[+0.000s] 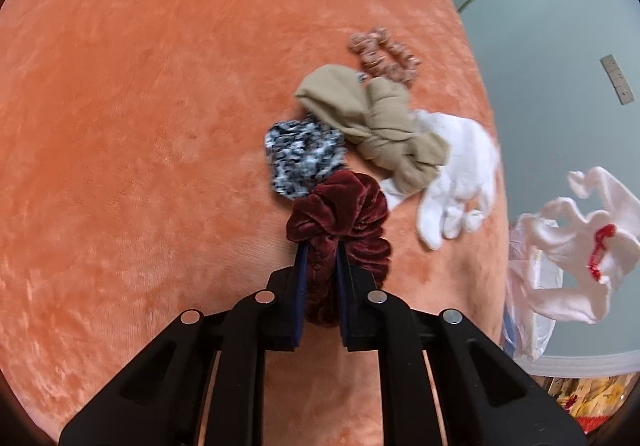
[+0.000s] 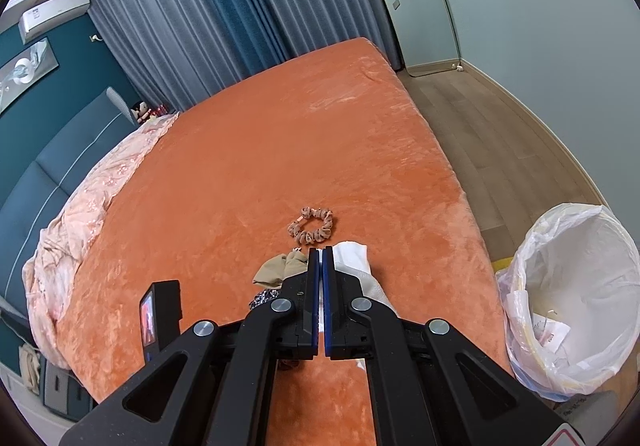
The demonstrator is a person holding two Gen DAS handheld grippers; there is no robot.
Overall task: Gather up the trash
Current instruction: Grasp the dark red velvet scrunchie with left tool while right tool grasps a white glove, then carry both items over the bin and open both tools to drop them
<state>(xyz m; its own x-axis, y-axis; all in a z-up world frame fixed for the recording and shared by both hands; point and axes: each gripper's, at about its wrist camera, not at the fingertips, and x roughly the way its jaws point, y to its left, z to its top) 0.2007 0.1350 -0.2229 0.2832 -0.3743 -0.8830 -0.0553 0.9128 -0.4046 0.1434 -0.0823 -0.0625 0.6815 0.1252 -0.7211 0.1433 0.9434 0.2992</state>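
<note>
Left wrist view shows the left gripper [image 1: 320,246] clamped on a maroon scrunchie [image 1: 340,221] over the orange bed [image 1: 140,125]. The right gripper [image 2: 321,252] is pinched nearly closed, seemingly empty, beside the lined trash bin [image 2: 576,298].

a wide bed [image 2: 304,149] under an orange plush cover fills the room's middle, with a pale pink quilt [image 2: 88,197] bunched along its left side against a dark teal padded headboard [image 2: 52,165]. blue-grey curtains [image 2: 224,1] hang floor-length behind it. pale blue-green walls [image 2: 500,5] meet a wood-plank floor [image 2: 492,125]. an air conditioner [image 2: 54,15] sits high on the teal wall.
</note>
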